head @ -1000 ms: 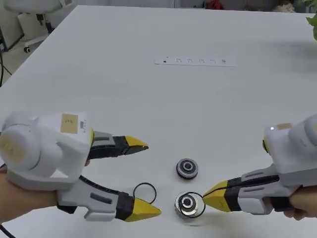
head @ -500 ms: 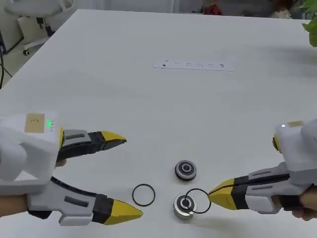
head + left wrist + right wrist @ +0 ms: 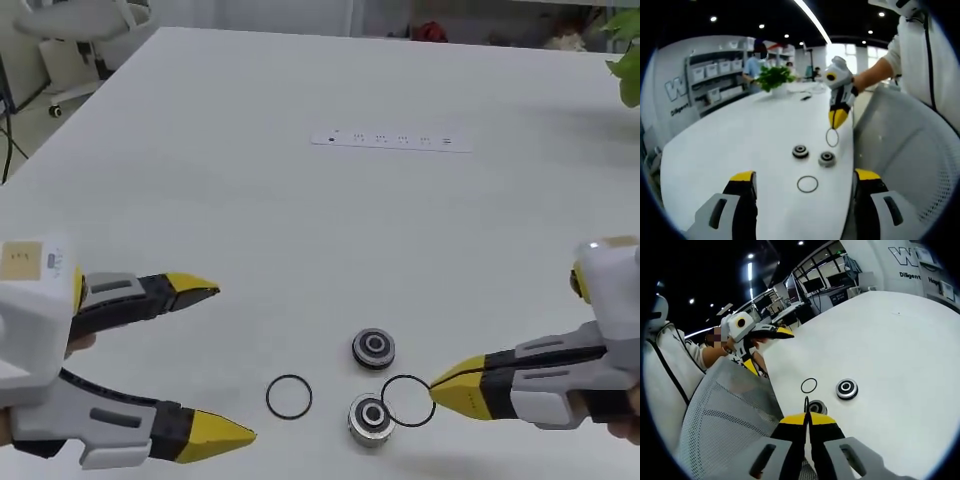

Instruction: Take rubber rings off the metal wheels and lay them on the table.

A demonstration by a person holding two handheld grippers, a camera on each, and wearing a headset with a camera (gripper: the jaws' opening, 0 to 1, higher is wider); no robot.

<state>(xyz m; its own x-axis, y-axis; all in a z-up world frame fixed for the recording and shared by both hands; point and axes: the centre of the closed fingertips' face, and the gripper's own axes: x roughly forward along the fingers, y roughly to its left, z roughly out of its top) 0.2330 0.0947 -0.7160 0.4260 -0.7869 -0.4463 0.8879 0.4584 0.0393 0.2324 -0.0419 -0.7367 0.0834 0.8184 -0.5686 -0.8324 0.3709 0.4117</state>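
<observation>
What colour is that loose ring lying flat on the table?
Black. The rubber ring shows best in the head view, against the white table.

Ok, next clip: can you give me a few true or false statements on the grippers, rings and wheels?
1. The right gripper is shut on a rubber ring. True.
2. The left gripper is shut. False: its jaws stand wide open, holding nothing.
3. A second ring lies flat on the table. True.
4. Three metal wheels stand on the table. False: there are two, a far wheel and a near wheel.
</observation>
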